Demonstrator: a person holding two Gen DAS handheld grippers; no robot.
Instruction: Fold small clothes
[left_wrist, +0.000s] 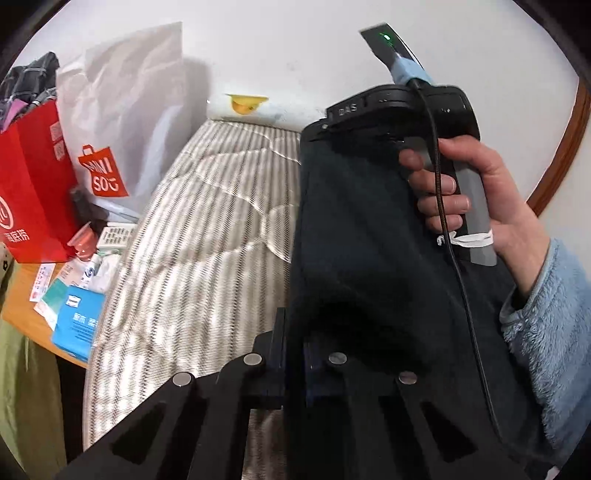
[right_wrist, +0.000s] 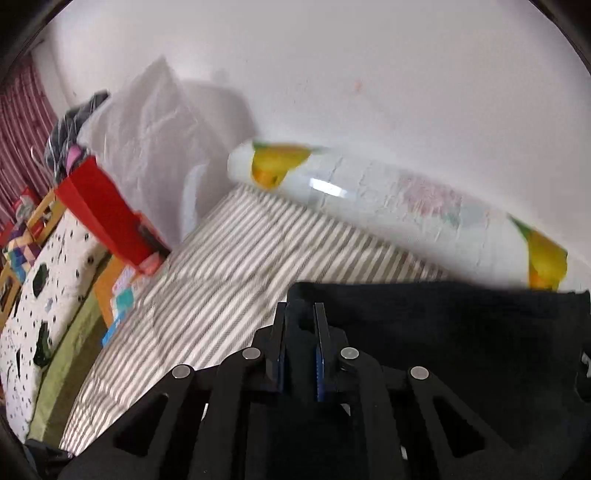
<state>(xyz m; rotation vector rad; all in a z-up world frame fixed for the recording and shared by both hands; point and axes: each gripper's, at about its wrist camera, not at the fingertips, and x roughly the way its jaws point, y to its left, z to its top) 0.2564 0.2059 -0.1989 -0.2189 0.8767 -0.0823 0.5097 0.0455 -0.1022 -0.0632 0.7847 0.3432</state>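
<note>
A dark navy garment (left_wrist: 362, 236) hangs stretched between both grippers above a striped bed (left_wrist: 207, 229). My left gripper (left_wrist: 295, 332) is shut on one corner of it. The right gripper (left_wrist: 325, 129), held by a hand in a blue fleece sleeve, shows in the left wrist view pinching the far top corner. In the right wrist view the right gripper (right_wrist: 301, 314) is shut on the garment's (right_wrist: 443, 325) top edge, and the cloth spreads to the right over the striped bed (right_wrist: 240, 251).
A red paper bag (left_wrist: 33, 192) and a white Miniso bag (left_wrist: 122, 122) stand on a cluttered wooden side table (left_wrist: 26, 295) left of the bed. A long printed bolster (right_wrist: 388, 199) lies against the white wall. A spotted cushion (right_wrist: 44, 295) is at far left.
</note>
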